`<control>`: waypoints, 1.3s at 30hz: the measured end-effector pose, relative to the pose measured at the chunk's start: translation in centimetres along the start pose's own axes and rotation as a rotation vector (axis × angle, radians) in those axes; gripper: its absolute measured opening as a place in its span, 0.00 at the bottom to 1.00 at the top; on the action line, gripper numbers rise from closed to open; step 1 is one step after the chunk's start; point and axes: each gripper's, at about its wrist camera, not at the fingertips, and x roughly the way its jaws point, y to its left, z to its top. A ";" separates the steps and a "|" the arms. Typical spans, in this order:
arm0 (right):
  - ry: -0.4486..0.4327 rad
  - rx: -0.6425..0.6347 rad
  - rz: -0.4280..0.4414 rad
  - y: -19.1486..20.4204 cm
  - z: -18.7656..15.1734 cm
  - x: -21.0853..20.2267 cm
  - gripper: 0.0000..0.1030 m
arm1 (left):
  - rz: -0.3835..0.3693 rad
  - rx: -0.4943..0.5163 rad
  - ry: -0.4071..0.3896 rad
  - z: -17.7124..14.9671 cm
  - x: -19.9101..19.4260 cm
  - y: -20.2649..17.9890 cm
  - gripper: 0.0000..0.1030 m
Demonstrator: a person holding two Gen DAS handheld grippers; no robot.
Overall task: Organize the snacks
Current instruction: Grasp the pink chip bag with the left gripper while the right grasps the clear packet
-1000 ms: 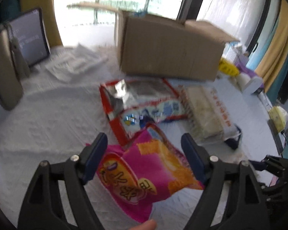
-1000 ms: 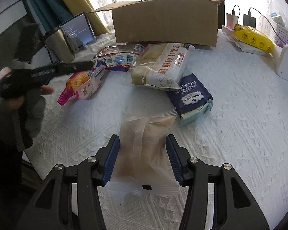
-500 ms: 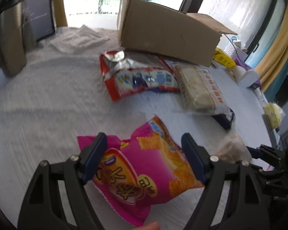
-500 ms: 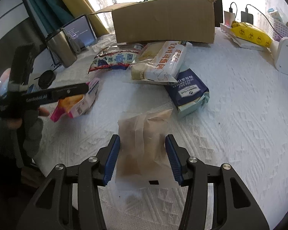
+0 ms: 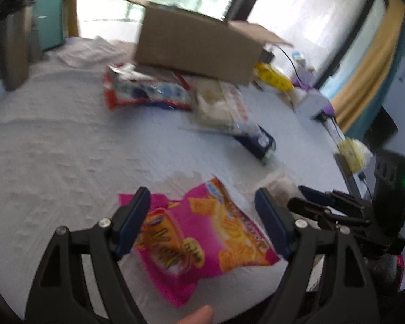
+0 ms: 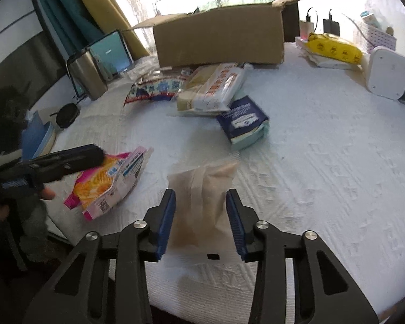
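Snacks lie on a round table [image 6: 324,162] with a white cloth. A pink bag [image 5: 202,232] with orange crackers on it lies near the front edge, flat, its long side slanting toward the box. It has big yellow letters, but they are too blurry to read. The left gripper [image 5: 202,216] hangs over it with its fingers wide apart, one on each side of the bag, not squeezing it.

Just beside it, also near the front edge, is a clear bag [image 6: 199,199] with something brown inside. Its long side points away toward the box. The right gripper [image 6: 199,216] has its fingers apart around the near end of this bag, and I cannot tell if they touch it.

Farther in, near the middle, a dark blue pack [image 6: 243,121] lies flat. Its white writing is too small to read. A white pack [image 6: 213,86] with red letters leans over it, and a red and blue bag [image 6: 154,89] lies next to that.

A brown box [image 6: 218,37] stands open at the far edge. A metal cup [image 6: 90,73] and a tablet [image 6: 112,51] stand at the far left edge. A yellow pack [image 6: 334,46] lies at the far right.
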 end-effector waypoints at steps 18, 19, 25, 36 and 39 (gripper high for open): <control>0.028 0.026 0.093 -1.4 -1.1 1.5 0.60 | 0.166 0.062 0.110 -2.8 4.9 -2.1 0.97; 0.031 0.027 0.095 -1.2 -1.2 1.6 0.59 | 0.175 0.081 0.114 -2.8 5.2 -2.4 0.97; 0.007 -0.005 0.089 -0.8 -1.6 1.7 0.59 | 0.180 0.132 0.102 -3.3 5.2 -2.9 0.90; 0.006 -0.022 0.093 0.1 -1.9 1.1 0.41 | 0.095 0.174 0.097 -3.9 4.1 -4.4 0.41; -0.004 -0.023 0.089 0.3 -1.8 0.5 0.41 | 0.075 0.174 0.091 -4.1 3.6 -4.6 0.40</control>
